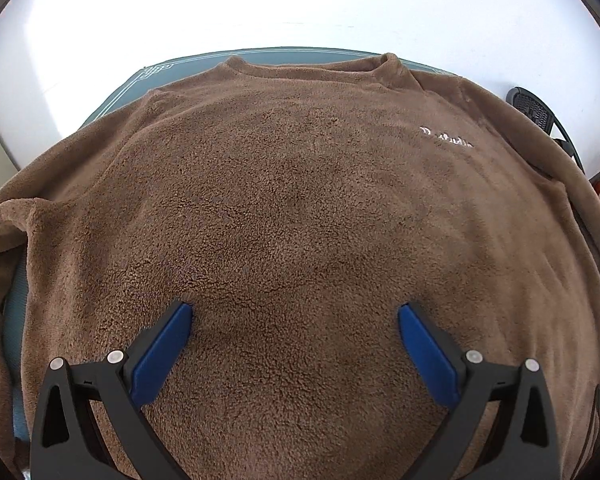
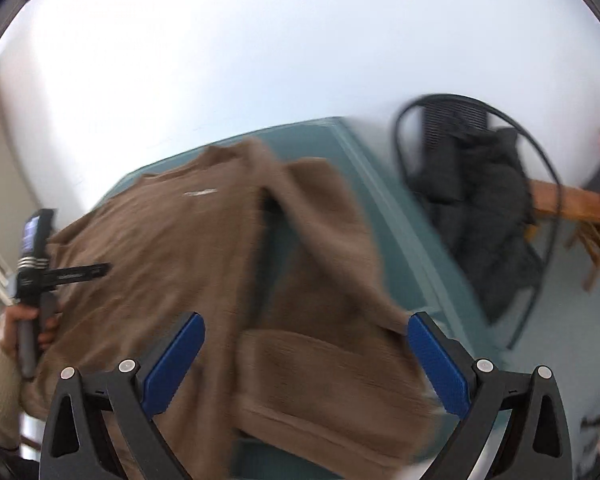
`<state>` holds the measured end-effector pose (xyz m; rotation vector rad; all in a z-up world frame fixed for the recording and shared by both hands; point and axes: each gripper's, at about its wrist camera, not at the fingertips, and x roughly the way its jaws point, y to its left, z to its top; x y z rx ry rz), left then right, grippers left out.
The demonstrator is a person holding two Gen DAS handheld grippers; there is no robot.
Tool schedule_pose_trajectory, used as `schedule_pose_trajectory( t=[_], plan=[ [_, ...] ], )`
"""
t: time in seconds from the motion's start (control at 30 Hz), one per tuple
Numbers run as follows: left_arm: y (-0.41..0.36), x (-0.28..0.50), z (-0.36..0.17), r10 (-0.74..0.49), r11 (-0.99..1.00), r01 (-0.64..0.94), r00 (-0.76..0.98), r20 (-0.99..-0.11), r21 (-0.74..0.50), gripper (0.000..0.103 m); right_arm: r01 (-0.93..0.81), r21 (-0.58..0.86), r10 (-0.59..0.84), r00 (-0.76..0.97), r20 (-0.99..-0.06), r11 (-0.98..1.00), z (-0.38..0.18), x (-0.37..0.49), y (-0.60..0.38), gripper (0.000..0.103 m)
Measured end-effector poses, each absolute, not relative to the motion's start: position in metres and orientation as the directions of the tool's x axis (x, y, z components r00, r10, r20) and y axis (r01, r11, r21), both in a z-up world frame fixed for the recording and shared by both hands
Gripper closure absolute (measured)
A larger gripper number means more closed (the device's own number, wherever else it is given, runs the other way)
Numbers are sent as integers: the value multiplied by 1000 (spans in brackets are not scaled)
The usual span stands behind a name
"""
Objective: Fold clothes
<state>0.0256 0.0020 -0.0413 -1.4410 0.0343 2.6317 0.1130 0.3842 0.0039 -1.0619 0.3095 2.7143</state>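
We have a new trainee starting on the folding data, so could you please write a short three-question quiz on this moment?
1. True or false: the left gripper is shut on the brown sweater.
2. What lies under the sweater? A) a teal table B) a wooden floor C) a white bedsheet
3. Fill in: in the right wrist view, a dark garment is draped over a black ____.

Key: 1 false, both it and the right gripper are open, holding nothing; 2 A; 3 chair.
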Motion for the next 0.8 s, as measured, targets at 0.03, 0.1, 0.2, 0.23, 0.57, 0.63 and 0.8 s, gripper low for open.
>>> schedule_pose_trajectory(
  t=[0.03,0.1,0.2,0.23,0.57,0.63,0.8],
  plan=[
    [2,27,-41,113,-990,-135,-532,-839,-48,1,-278,106,133,-717,-684,-955,3,113,388,0],
    [2,29,-42,116,-989,-137,-535,-837,-50,1,-291,85,158,-716,-680,-953,1,107,394,0],
    [-1,30,-42,127,-988,-139,-541,-832,-61,1,-322,72,182,-688,-703,-944,-5,88,407,10],
    [-1,30,-42,131,-988,-138,-541,-831,-66,1,-329,76,178,-675,-716,-941,-8,83,412,24],
    [0,30,-43,128,-988,-140,-546,-828,-60,1,-315,18,178,-581,-794,-949,-36,56,417,52],
    [-1,30,-43,127,-988,-140,-546,-828,-59,1,-311,28,169,-585,-793,-950,-37,53,419,62],
    [-1,31,-44,127,-988,-140,-548,-827,-59,1,-303,70,131,-594,-794,-950,-34,57,420,81]
  ],
)
